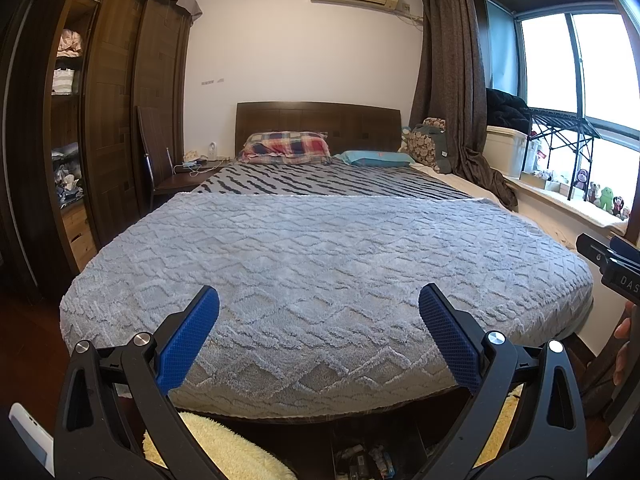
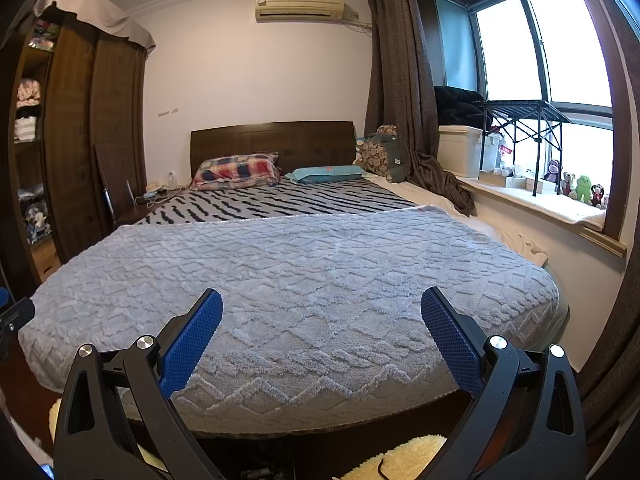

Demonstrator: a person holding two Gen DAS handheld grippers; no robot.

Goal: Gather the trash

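**Two tongs poised at the foot of a bare bed, no trash in plain sight**

Both the left tongs (image 1: 319, 334) and the right tongs (image 2: 321, 336) hang spread wide and hold nothing, aimed over the grey blanket (image 1: 320, 272) that covers the near end of the bed (image 2: 272, 138). No trash shows on the blanket. Small clutter lies in the dark gap under the bed (image 1: 366, 460), too dim to tell whether it is litter, and more sits on the bedside chair (image 1: 188, 168) by the cables. The scene would suit a search just opening or a room already cleared. The risk, as judged here: mistaking belongings such as the windowsill toys (image 2: 580, 188) for rubbish, or snagging the plush blanket or the yellow rug (image 1: 224, 448) when reaching low.
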